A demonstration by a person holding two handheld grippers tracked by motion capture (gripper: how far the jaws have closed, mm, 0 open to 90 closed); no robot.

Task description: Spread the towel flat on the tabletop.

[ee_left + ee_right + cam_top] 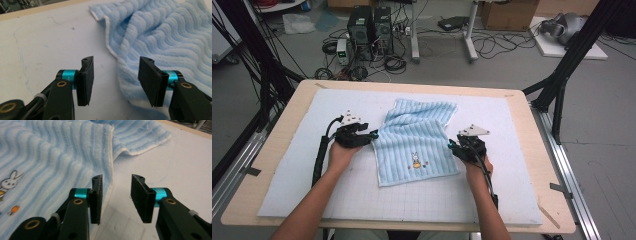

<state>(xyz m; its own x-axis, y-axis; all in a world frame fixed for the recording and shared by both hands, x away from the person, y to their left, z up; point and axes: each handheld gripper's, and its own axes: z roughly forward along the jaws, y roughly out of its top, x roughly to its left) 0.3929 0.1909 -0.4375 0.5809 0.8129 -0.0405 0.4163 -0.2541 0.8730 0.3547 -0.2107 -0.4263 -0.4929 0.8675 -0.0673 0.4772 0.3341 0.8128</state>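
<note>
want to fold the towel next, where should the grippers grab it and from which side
Probably at its two side edges. The left gripper can come in from the towel's left, where the white hem lies between its open jaws; the right gripper from the right, at the hem just left of its open jaws. Both edges lie flat and free on the mat.

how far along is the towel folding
Early. Done: the blue towel looks folded once, a far part doubled under, rumpled. In hand: nothing; the left claw and right claw stand open at its side edges, gripping no cloth. Left, probably: regrip, fold again, flatten.
</note>
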